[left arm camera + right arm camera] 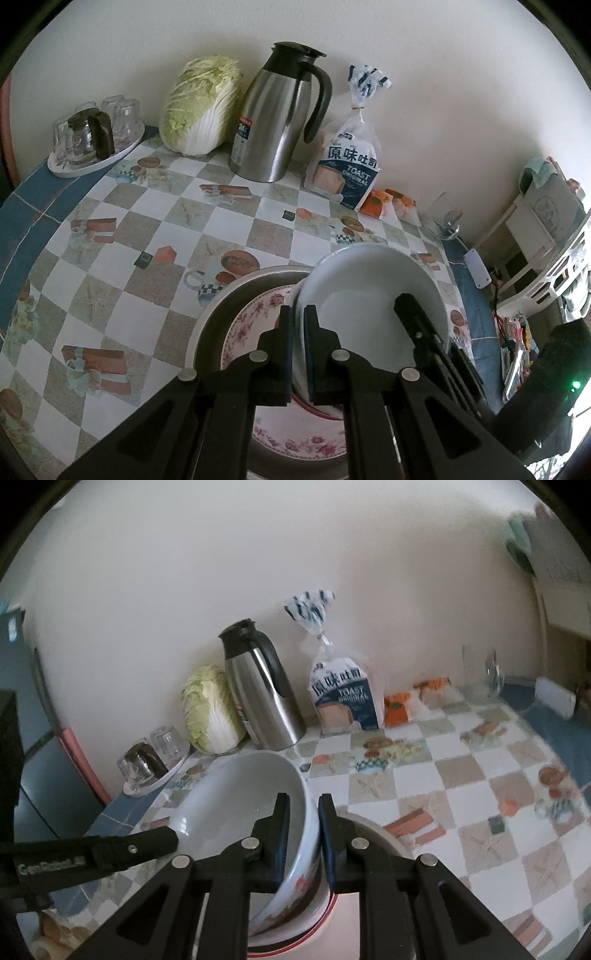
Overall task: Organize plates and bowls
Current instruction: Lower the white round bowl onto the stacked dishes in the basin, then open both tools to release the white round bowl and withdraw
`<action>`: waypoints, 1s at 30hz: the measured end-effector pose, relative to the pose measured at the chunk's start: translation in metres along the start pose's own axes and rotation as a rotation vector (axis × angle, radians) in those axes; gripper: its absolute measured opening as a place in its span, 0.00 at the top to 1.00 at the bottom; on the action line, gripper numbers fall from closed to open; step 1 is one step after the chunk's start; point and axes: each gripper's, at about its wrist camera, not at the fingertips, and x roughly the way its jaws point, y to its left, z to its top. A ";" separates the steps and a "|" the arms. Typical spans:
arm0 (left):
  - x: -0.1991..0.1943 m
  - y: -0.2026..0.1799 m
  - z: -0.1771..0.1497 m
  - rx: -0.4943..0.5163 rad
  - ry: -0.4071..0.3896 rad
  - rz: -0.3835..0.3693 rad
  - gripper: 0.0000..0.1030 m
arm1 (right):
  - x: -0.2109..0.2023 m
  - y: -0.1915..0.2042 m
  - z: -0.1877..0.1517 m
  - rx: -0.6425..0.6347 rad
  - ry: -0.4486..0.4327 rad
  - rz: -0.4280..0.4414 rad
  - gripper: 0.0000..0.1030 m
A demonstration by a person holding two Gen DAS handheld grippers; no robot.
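Left gripper [299, 354]: my jaws are nearly closed, one pad on each face of the white bowl's [373, 291] near rim, pinching it.
Right gripper [302, 843]: jaws drawn in either side of the same bowl's [236, 801] opposite wall; left pad inside, right pad outside. From the left wrist view one of its fingers [417, 321] shows inside the bowl.
White bowl: held tilted between both grippers, plain white inside, red print on the outer wall. Its lower edge sits over the dishes below; whether it touches them I cannot tell.
Floral plate [295, 443]: pink flower border, lying in a metal basin [218, 314] directly beneath the bowl.
Red-rimmed bowl [317, 919]: under the tilted bowl in the right wrist view, only part visible.
Table [122, 280]: checked cloth with printed cups and parcels.
Along the wall: Chinese cabbage [199, 107], steel thermos jug [277, 114] just beside it, bagged toast loaf [347, 166], orange packets [380, 203], a clear glass [443, 218].
Far left corner: tray [96, 162] carrying upturned glasses and a small glass pot.
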 end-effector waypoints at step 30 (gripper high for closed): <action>-0.004 0.001 0.001 -0.014 -0.001 -0.008 0.95 | -0.013 -0.014 0.014 0.093 -0.031 0.039 0.79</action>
